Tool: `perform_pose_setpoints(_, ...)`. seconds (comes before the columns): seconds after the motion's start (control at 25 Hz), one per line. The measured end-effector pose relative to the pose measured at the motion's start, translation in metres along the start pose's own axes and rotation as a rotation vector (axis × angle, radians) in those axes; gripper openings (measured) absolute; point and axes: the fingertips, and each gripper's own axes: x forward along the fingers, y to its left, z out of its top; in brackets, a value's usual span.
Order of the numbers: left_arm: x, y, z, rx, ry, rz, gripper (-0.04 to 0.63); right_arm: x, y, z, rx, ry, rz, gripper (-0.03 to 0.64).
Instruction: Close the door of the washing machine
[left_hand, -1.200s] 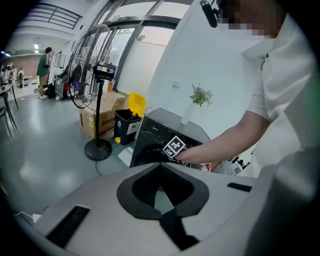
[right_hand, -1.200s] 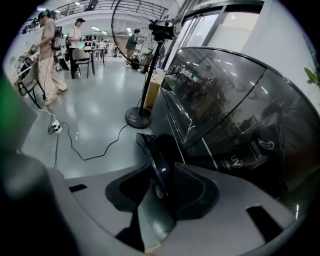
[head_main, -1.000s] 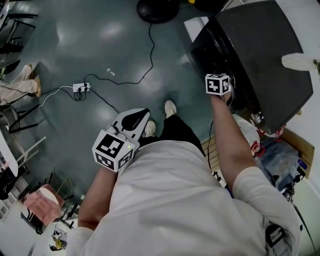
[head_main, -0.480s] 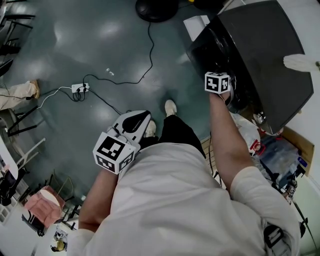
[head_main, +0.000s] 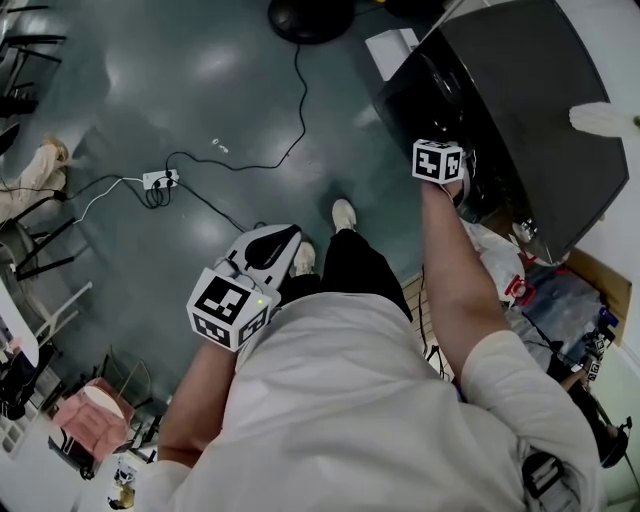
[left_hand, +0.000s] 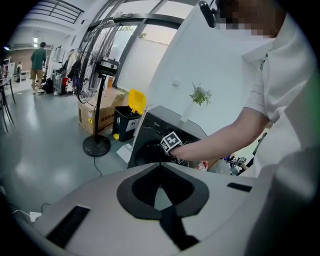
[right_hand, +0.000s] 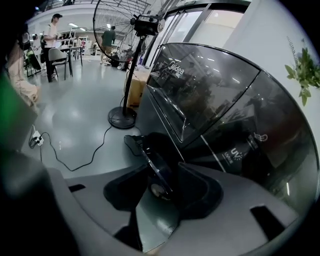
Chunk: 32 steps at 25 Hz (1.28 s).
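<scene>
The black washing machine (head_main: 520, 100) stands at the upper right of the head view. Its round dark door (right_hand: 150, 155) hangs ajar and shows edge-on in the right gripper view. My right gripper (right_hand: 160, 172) straddles the door's rim, one jaw on each side. Its jaws are opening and do not press on the rim. In the head view only its marker cube (head_main: 437, 160) shows, against the machine's front. My left gripper (head_main: 288, 228) hangs low over the floor by my leg, shut and empty, well away from the machine (left_hand: 150, 135).
A fan's round base (head_main: 310, 18) stands left of the machine, with a cable running to a power strip (head_main: 160, 177). Bags and clutter (head_main: 500, 265) lie to the machine's right. Cardboard boxes (left_hand: 95, 117) and a yellow bin (left_hand: 136, 102) stand behind.
Both grippers stay nearly where they were, and the right one's cube has turned slightly. A bystander's foot at the left edge has shifted.
</scene>
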Motion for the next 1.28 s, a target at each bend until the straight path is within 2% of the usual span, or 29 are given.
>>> perform_pose_setpoints(0.64, -0.009, -0.013, -0.016, 0.03, 0.023, -0.038, 0.017, -0.007, -0.002, -0.002, -0.008, -0.001, 0.055, 0.201)
perform_pose_setpoints(1.0, -0.013, -0.019, -0.016, 0.051, 0.009, -0.063, 0.018, -0.022, -0.005, 0.011, -0.021, -0.049, 0.08, 0.204)
perform_pose_setpoints(1.28, -0.022, -0.025, -0.012, 0.09, -0.015, -0.097, 0.017, -0.056, 0.003, 0.014, -0.009, -0.114, 0.138, 0.204)
